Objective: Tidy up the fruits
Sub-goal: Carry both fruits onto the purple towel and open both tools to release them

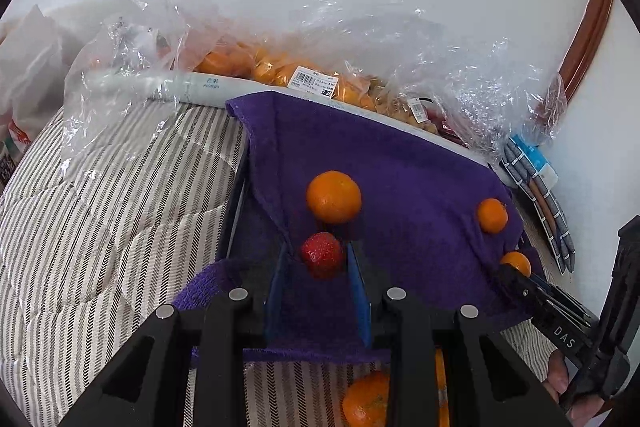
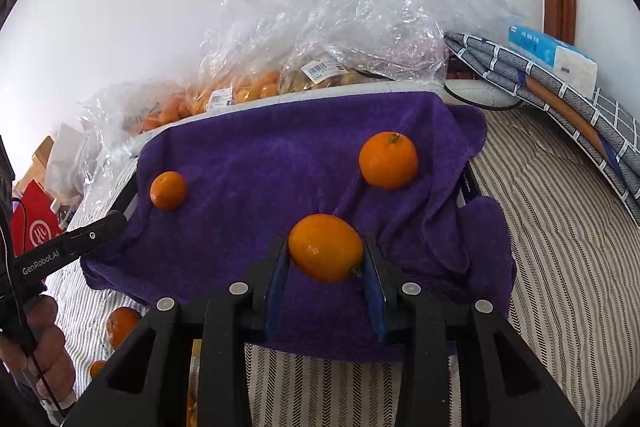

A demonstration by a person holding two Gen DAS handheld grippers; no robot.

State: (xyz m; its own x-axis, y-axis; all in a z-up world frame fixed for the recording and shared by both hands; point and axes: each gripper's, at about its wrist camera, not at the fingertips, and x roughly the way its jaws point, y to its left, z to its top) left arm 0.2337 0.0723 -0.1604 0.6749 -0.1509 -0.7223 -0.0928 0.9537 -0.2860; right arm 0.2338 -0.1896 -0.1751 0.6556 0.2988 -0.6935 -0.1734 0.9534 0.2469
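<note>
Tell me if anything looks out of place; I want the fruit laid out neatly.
The purple towel is rumpled, with folds on its right side. A few oranges lie off it on the striped bedding. The left gripper holds a strawberry; the right gripper holds an orange.

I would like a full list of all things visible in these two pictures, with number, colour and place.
strawberry: one, red, between the left tongs' fingers.
held orange: one, orange, between the right tongs' fingers.
loose oranges on the towel: two, orange; one larger, one smaller.
purple towel: one, draped over a tray-like base.
oranges on the bedcover: at least two, near the towel's front edge.
plastic bags: several, clear, behind the towel, holding orange fruit with price labels.
striped bedcover: grey and white, under everything.
folded checked cloth: grey, right rear.
tissue pack: one, blue and white, on the cloth.
left tongs: black, blue pads.
right tongs: black, blue pads.
</note>
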